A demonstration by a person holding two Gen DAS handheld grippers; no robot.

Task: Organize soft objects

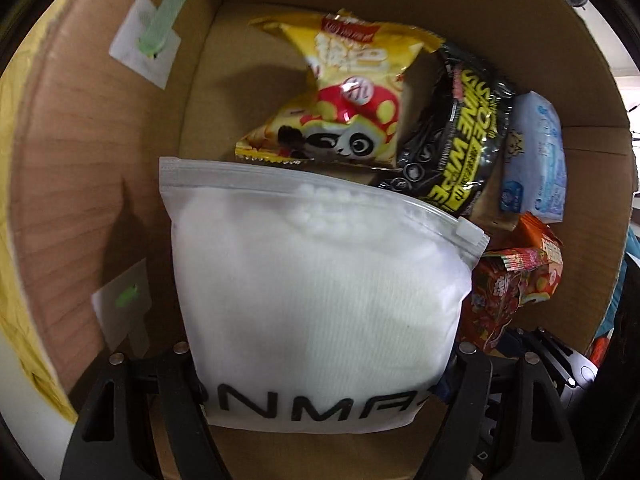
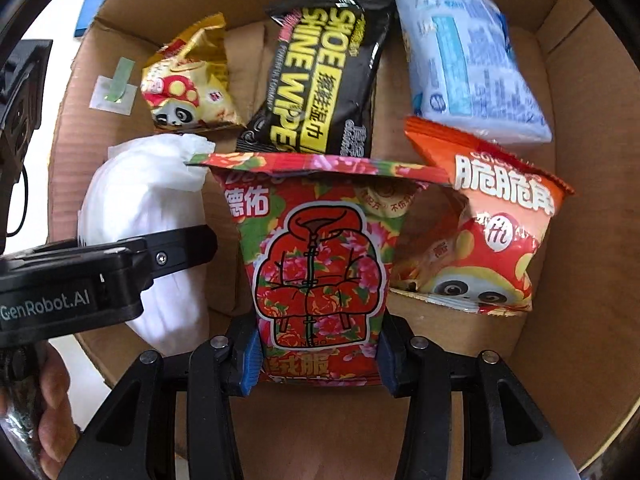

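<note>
Left wrist view first: the left claw (image 1: 320, 396) is clamped on a white frosted zip pouch with black lettering (image 1: 316, 292), one finger on each side of its lower edge. The pouch hangs inside a brown cardboard box (image 1: 552, 80), zipper end pointing into the box. Past it lie a yellow panda snack bag (image 1: 340, 92), a black-and-yellow shoe shine wipes pack (image 1: 456, 136) just right of that, and a pale blue tissue pack (image 1: 534, 156) against the right wall. A red floral packet (image 1: 508, 292) peeks out beside the pouch's right edge. Two white stickers with green tabs (image 1: 150, 40) sit on the left flap.

Right wrist view: the right claw (image 2: 318, 364) is squeezed onto the red floral packet with a jacket drawing (image 2: 320, 256), blue pads pressing both sides of its bottom. The left claw holds the white pouch (image 2: 148, 216) just to its left. An orange panda snack bag (image 2: 488, 232) touches the packet's right side. The yellow bag (image 2: 192, 80), wipes (image 2: 324, 76) and tissues (image 2: 468, 60) line the far side of the box floor.
</note>
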